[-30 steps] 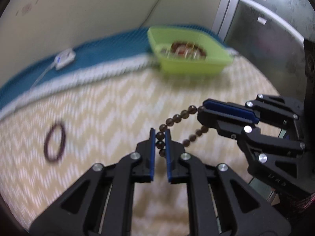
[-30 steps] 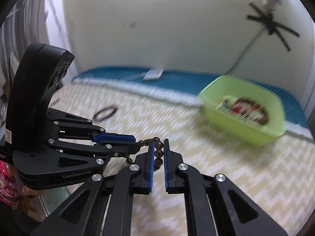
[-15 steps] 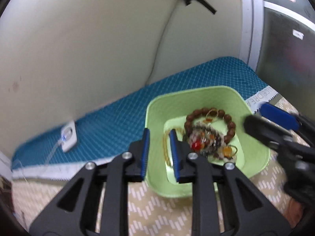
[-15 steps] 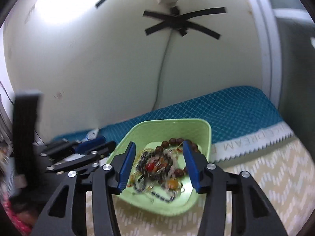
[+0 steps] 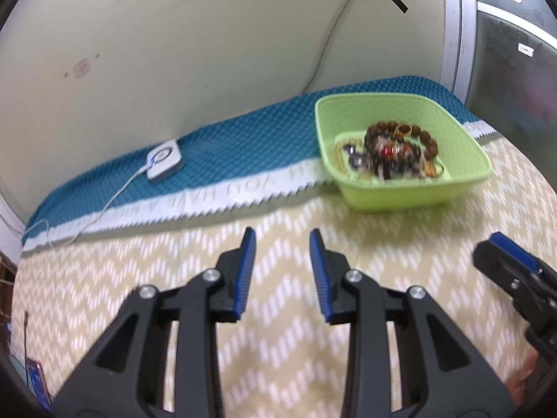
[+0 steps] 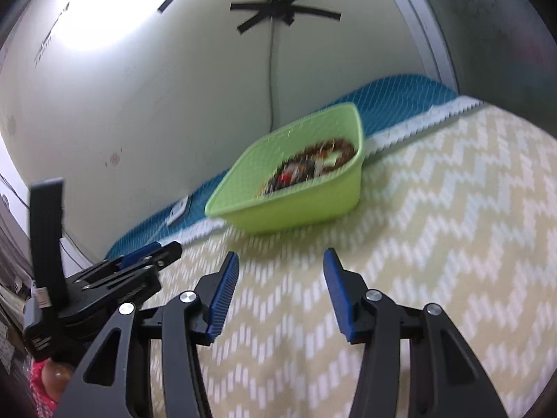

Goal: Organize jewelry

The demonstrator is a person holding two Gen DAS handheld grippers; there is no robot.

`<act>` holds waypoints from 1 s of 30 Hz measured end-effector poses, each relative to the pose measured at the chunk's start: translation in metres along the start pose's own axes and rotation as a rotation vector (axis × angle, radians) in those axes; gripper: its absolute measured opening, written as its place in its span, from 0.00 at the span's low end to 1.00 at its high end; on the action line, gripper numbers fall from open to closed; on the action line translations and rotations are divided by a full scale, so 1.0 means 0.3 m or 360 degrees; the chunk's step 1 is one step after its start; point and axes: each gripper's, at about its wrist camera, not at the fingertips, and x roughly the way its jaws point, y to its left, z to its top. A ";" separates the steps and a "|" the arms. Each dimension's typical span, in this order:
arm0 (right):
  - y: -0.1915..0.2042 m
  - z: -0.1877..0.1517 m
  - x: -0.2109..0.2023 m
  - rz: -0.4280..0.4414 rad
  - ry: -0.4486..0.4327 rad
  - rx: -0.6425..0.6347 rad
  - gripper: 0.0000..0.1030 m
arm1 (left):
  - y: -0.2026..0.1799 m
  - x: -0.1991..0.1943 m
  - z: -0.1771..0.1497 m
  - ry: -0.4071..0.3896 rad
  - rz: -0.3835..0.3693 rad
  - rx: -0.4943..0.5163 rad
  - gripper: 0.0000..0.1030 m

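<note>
Left gripper point(image 5: 282, 240) hovers over the zigzag cloth point(image 5: 278, 313), jaws just opening, fingers spread, nothing between them. Right gripper point(image 6: 281, 256) too, fingers wide apart and empty. Bracelets point(image 5: 397, 148) lie heaped in the green tray point(image 5: 410, 195), up at one o'clock from the left gripper.

Plenty of bare zigzag mat point(image 5: 278, 365) up front; only the green basket point(image 5: 410, 195) and white controller point(image 5: 164, 160) sat at the back.

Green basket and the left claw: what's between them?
Only bare zigzag cloth lies between the left claw and the green basket, seen from the left wrist.
</note>
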 end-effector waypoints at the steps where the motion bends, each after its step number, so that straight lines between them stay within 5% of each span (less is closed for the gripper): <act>1: 0.011 -0.012 0.000 0.0007 0.0013 0.0001 0.25 | 0.012 -0.014 -0.027 0.0002 -0.0005 -0.0010 0.29; 13: 0.053 -0.085 -0.013 0.0052 0.0037 -0.0009 0.25 | 0.044 -0.045 -0.156 0.0028 -0.0007 -0.0049 0.30; 16: 0.041 -0.086 -0.014 0.0070 0.0036 0.0018 0.25 | 0.049 -0.038 -0.166 0.0021 0.0008 -0.0055 0.38; 30: 0.031 -0.082 -0.015 0.0064 0.0029 0.0066 0.32 | 0.071 -0.001 -0.178 0.0070 -0.0035 -0.0095 0.39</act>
